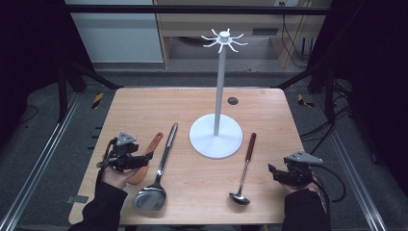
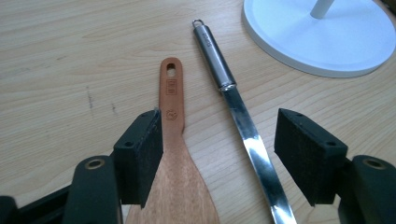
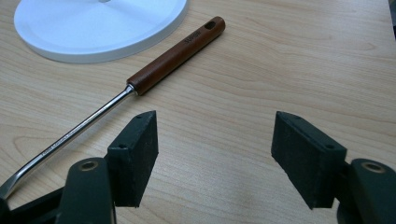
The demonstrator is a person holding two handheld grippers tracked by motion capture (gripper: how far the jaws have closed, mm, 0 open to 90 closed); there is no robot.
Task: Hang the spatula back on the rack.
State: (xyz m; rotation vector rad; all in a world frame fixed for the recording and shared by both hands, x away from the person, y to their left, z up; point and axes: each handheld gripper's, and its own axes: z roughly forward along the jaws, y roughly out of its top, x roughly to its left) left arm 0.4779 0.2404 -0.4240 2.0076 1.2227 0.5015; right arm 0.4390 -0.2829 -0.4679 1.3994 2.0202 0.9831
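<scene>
My left gripper [image 1: 146,160] [image 2: 219,126] stands open low over the table's left front. A wooden spatula [image 1: 155,140] [image 2: 172,98] lies under it, its handle running just inside the left jaw, untouched. A steel turner [image 1: 161,166] [image 2: 233,93] lies beside it, and its shaft passes between the jaws. My right gripper [image 1: 272,173] [image 3: 215,123] is open at the right front with only bare wood between its pads. A ladle [image 1: 245,163] [image 3: 177,56] with a brown wooden handle lies to its left. The white hook stand [image 1: 220,77] rises mid-table.
The stand's round white base [image 1: 215,139] [image 2: 322,42] [image 3: 98,32] sits between the two sets of utensils. The wooden table [image 1: 144,110] has a small dark hole [image 1: 233,100] at the back. Metal rails and cables run along both sides of the table.
</scene>
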